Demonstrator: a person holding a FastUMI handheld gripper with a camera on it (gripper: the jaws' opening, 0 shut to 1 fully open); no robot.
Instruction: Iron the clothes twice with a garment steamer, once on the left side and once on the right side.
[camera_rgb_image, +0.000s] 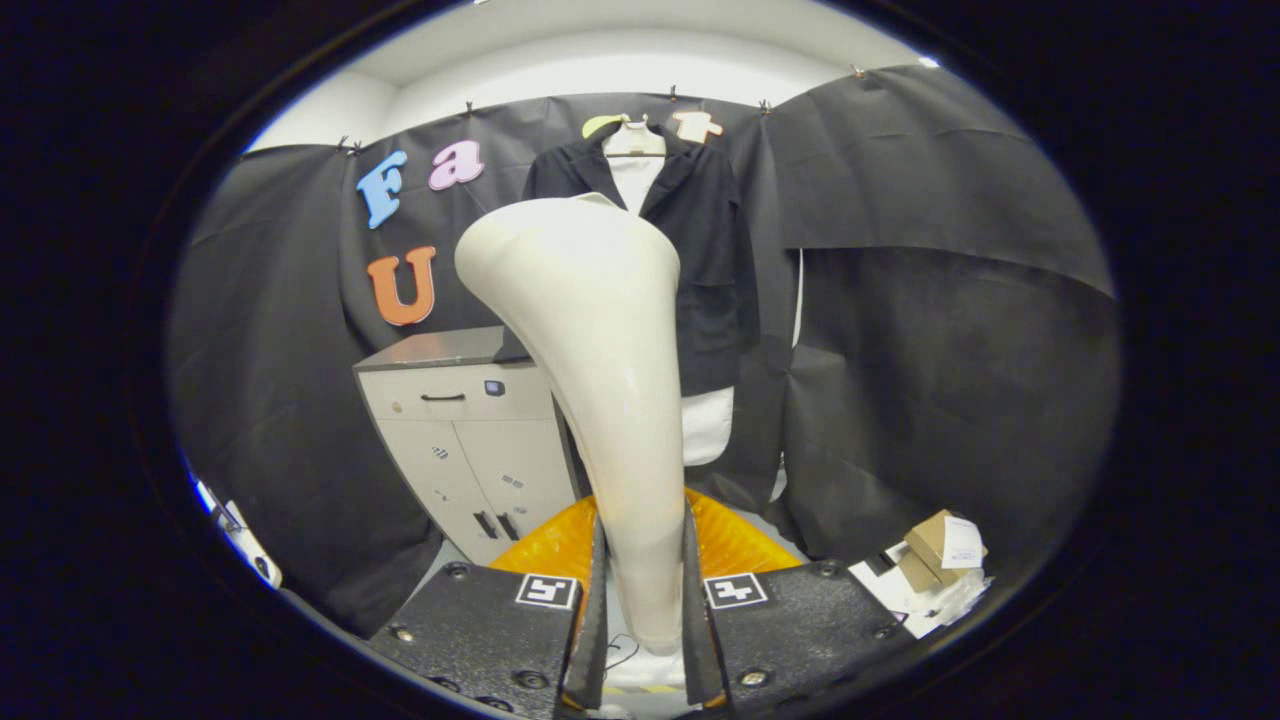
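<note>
Your gripper (643, 600) squeezes the steamer (600, 380) from both sides, down near its thin end. The steamer stands up between the fingers and leans a little toward the cabinet (470, 430). Its wide head is up top, in front of the jacket (705, 250). I cannot tell if the head touches the jacket. The jacket is dark and hangs on a hanger (634, 140) over a white shirt (708, 425). The cabinet stands just beside the jacket, low down. On the jacket's other side there is only black cloth wall, so there is room there. Some boxes (940, 555) lie on the floor, well apart from the jacket. Something orange (735, 545) sits right behind your fingers.
</note>
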